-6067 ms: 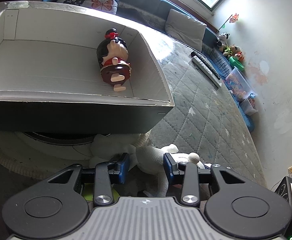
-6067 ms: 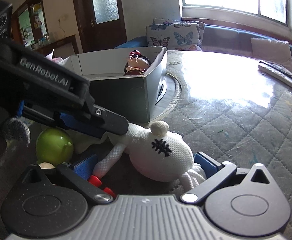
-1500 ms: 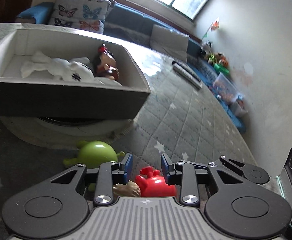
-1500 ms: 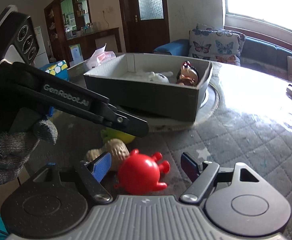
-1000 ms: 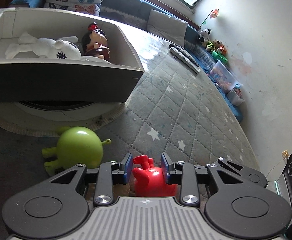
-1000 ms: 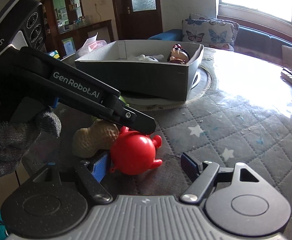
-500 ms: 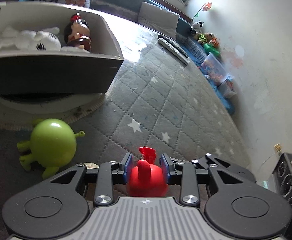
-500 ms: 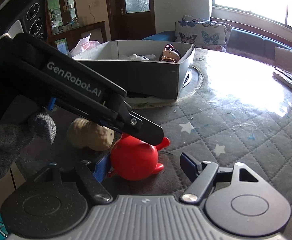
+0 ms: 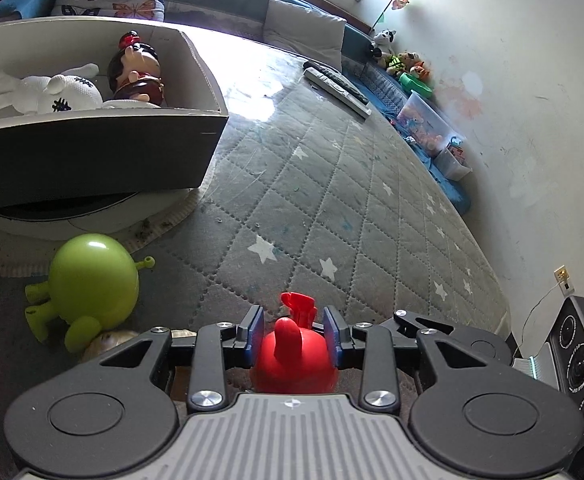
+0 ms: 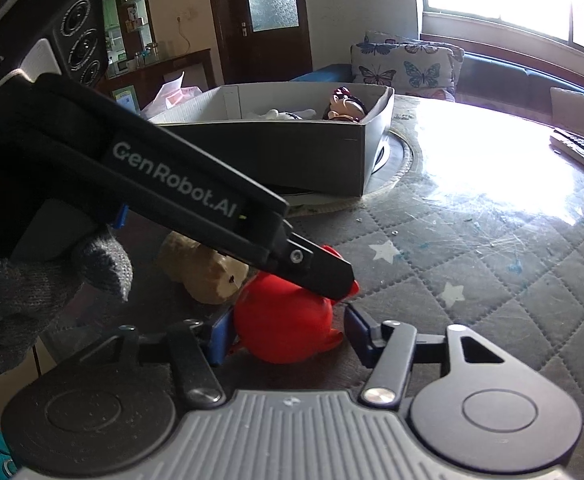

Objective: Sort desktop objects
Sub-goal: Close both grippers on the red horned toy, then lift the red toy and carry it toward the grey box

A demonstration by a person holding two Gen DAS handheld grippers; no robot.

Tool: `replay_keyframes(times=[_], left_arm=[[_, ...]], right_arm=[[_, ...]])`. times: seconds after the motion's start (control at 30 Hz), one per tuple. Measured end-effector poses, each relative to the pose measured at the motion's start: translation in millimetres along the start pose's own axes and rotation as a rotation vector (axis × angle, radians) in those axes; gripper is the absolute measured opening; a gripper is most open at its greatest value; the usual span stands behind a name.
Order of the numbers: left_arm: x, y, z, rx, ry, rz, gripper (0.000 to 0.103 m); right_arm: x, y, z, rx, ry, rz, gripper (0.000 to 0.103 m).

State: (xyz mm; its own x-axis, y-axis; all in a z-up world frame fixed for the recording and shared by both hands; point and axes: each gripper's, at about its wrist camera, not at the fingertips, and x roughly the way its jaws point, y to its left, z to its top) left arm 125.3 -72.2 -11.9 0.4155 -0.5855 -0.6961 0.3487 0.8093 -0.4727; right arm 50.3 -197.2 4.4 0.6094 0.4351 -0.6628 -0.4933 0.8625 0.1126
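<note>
Gripping with my left gripper (image 9: 293, 335), I have both blue pads pressed against the sides of the round glossy red plastic toy (image 9: 294, 360), its stubby limb poking up between the fingers. From my right wrist view that same red toy (image 10: 283, 326) sits between the blue pads of my right gripper (image 10: 285, 330), whose jaws stand spread wider than the toy; the left pad looks to be at its side, the right pad apart from it, so I take that gripper as not clamped. The long black body of the left gripper (image 10: 312, 270) crosses over the toy from the left. Going left to right in the left wrist view: the shiny green round alien-like figure (image 9: 87, 284) lies on the table near left, with a tan bumpy lump of a toy (image 9: 107, 340) touching it just nearer me. Farther back on the left is the grey cardboard box (image 9: 91, 152), holding a white knitted plush doll (image 9: 51, 94) and a brown-and-red cartoon figurine (image 9: 135, 74) side by side. The grey quilted star-patterned table cover (image 9: 332, 200) spreads right, with remote controls (image 9: 336, 86) at the far edge.
</note>
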Motion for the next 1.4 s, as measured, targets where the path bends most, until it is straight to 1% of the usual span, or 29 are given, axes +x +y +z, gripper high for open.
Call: replay_keyframes(times=[0.23,0.4,0.5,0.63,0.8,0.9,1.0,1.1,1.23,1.3,1.4], left_arm=[[4.6,-4.8,0.2,0.019,0.003,0.014,0.037],[0.9,1.2,1.3,-0.032,-0.001,-0.009,0.037],[-5.3,3.6,3.1,-0.047,-0.017,-0.019,0.037],[-17.9,2.1,11.2,-0.041,-0.063,-0.023,0.036],[-37.4,1.4,34.4,-0.026,-0.153,-0.032,0.036],[-48.8,1.7,54.4,-0.005,-0.213,-0.027,0.036],[-56.7,5.7,76.9,0.006,-0.275,-0.03,0.035],[-59.3,15.0,98.2,-0.004,-0.323,-0.032,0.035],[-50.9,36.5,124.6,-0.041,-0.344,-0.035,0.035],[-44.1,48.7,133.7,-0.062,-0.34,-0.031,0.035],[-32.0,69.4,138.5,-0.092,-0.322,-0.023,0.035]], right_arm=[[-0.2,1.1,0.5,-0.002,-0.004,-0.007,0.054],[-2.8,3.3,3.4,-0.015,-0.007,-0.008,0.054],[-4.5,6.5,7.7,-0.04,-0.015,-0.01,0.054],[-7.9,9.9,17.8,-0.067,-0.043,-0.015,0.054],[-11.4,12.8,48.7,-0.126,-0.11,-0.038,0.054],[-9.4,13.6,71.8,-0.164,-0.152,-0.053,0.054],[-4.0,13.3,96.1,-0.196,-0.189,-0.07,0.054],[8.6,10.0,123.9,-0.218,-0.21,-0.078,0.054],[34.7,6.5,149.1,-0.244,-0.203,-0.085,0.054],[52.1,3.3,158.7,-0.243,-0.182,-0.078,0.054],[75.5,-0.3,164.5,-0.237,-0.142,-0.062,0.054]])
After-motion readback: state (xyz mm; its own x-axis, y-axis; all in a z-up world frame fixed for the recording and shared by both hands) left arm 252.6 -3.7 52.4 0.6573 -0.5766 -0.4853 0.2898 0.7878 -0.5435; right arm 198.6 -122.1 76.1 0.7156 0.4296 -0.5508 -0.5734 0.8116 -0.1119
